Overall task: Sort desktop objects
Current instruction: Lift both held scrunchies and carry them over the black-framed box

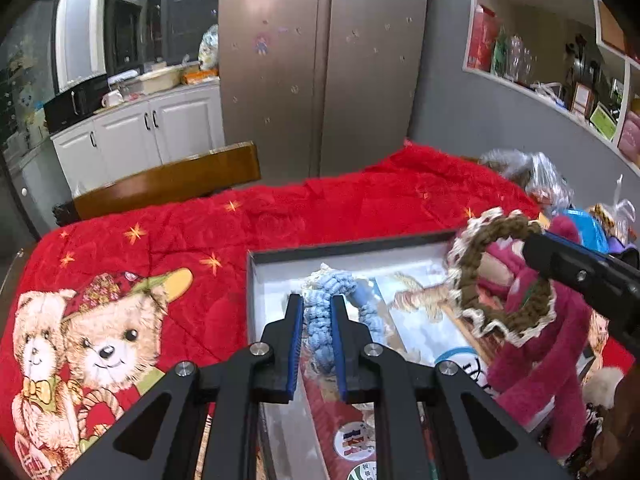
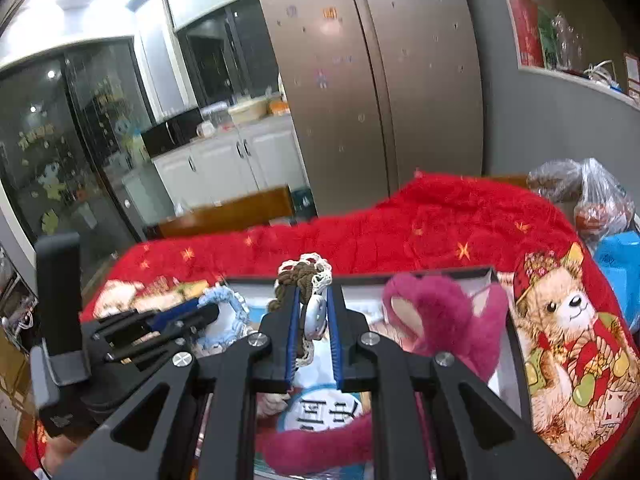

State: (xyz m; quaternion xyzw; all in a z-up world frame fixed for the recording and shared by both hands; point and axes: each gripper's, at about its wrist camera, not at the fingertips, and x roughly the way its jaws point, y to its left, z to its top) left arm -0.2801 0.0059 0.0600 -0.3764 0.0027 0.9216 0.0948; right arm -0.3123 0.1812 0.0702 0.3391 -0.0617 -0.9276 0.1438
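Left gripper [image 1: 316, 322] clamped on a blue crocheted band [image 1: 320, 320], which hangs between its pads above the near-left part of the shallow box [image 1: 253, 280].

Right gripper [image 2: 314, 318] clamped on a brown crocheted band [image 2: 302, 276] with a white lace edge; a pale button-like piece sits between the pads. This band hangs over the box's middle, beside the pink plush toy [image 2: 444, 320] that sprawls over the box's right side.

Box lies on a red bear-print blanket [image 1: 160, 248] covering the worktop.

Judgement: both bands are being brought down into the box. To do it well, lower each until it rests on the box floor before letting go, keep the two bands well apart so the loops don't tangle, and steer the brown one clear of the plush toy's limbs.
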